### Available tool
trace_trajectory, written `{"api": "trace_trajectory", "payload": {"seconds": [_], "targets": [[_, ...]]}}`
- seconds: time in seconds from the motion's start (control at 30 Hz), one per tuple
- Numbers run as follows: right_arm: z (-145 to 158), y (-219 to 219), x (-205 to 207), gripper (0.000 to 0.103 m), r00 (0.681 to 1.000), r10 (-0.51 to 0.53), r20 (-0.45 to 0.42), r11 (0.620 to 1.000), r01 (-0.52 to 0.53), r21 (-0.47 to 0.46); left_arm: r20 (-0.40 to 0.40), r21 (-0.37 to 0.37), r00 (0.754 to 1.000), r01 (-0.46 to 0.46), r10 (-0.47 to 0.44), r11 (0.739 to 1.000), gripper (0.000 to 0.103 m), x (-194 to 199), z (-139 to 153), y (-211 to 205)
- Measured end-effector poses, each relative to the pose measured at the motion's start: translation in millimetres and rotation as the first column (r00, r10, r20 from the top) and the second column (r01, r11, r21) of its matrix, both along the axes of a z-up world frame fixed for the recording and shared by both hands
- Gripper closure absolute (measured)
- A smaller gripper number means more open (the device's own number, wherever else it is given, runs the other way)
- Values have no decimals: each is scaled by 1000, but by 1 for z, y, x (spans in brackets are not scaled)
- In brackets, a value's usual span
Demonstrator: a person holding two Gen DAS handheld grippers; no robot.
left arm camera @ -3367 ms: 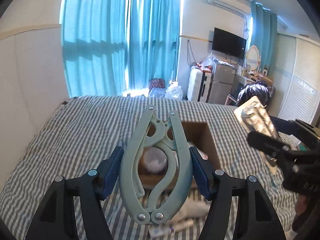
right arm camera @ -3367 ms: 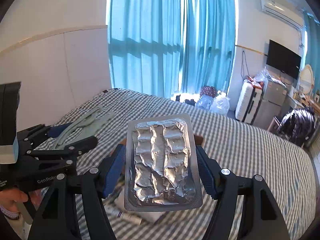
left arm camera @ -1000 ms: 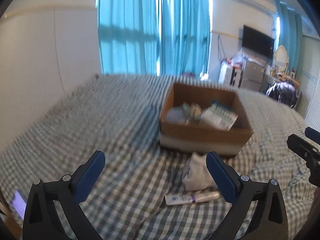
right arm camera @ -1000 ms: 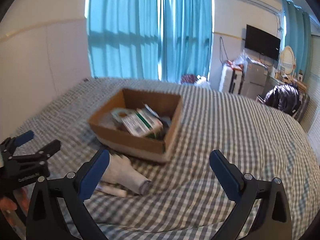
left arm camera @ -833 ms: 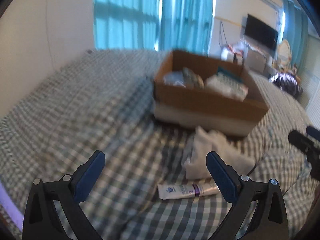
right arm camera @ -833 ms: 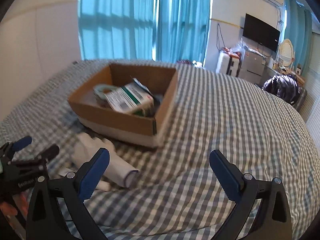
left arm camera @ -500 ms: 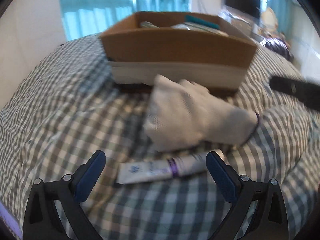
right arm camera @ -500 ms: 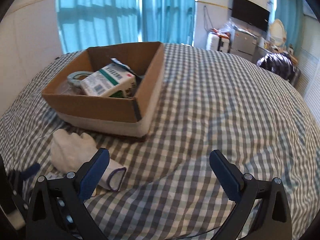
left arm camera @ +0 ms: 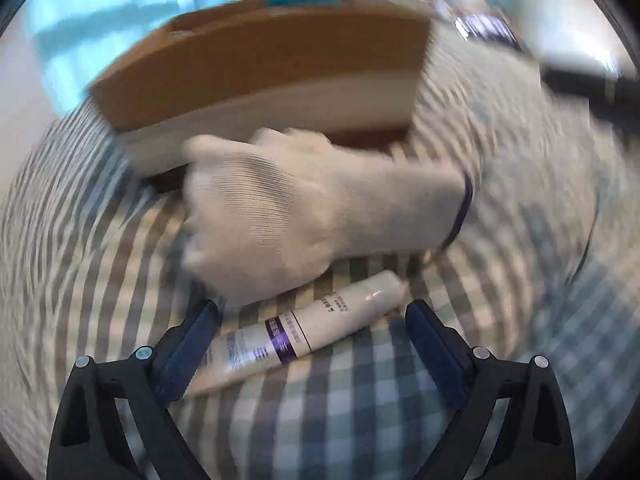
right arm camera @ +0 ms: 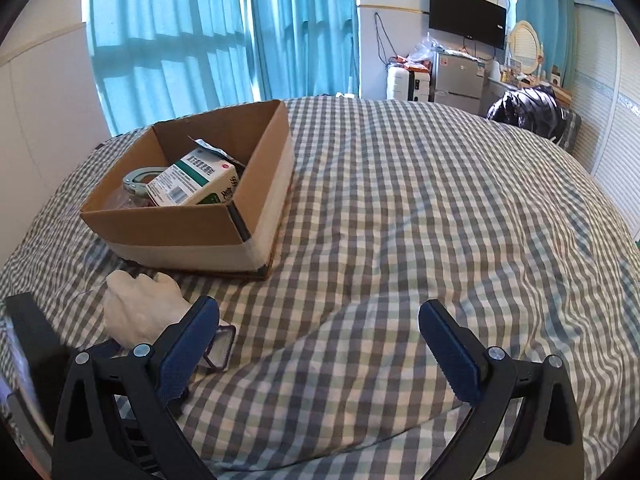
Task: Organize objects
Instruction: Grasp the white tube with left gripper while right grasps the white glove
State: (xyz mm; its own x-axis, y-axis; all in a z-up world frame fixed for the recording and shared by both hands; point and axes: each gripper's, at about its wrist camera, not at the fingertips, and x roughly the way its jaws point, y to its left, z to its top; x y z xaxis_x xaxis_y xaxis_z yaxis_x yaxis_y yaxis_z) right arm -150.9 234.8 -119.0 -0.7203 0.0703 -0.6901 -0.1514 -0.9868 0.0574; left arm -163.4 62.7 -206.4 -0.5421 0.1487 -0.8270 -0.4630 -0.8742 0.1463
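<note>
Closing on a cream tube: the left gripper (left arm camera: 312,334) is narrowing its jaws around the smooth white, purple-banded tube (left arm camera: 300,336), pads not yet touching.
The tube is lying on the checked bedspread (right arm camera: 400,220), just beside a knitted white glove (left arm camera: 312,208) before the cardboard box (right arm camera: 176,236); next likely calls for clamping, lifting. The right gripper (right arm camera: 320,344) is hanging spread, empty.

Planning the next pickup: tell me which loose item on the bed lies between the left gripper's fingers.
The white tube with the purple band; the white glove lies beyond it, against the cardboard box.
</note>
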Motion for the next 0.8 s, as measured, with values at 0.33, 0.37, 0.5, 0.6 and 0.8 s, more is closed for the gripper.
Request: {"api": "trace_trajectory", "payload": {"seconds": [0.33,0.37,0.5,0.6,0.8], "targets": [[-13,-2,-7,2,999,24,39,1000,-24,-7,-37,-48,999,18,-20,999,80,15,22,-11],[-14,-4,-7,2,999,32,43,1000,-32,-1,-61,-29,998,-2,0,1000,85,20,29,-17],[-15,-13,-8,2,997,56,46,998,-57,34,-121,86,984,-123,133,989,85,20,60,-52],[-14,-22,-6,2,997,71,37,995,-74,66,-107,145,969,-204,221,968,85,10,69,-81],[-8,-54,-8,2,983,183,29,982,-185,49,-15,162,945,-319,326,934,85,-12,51,-126]]}}
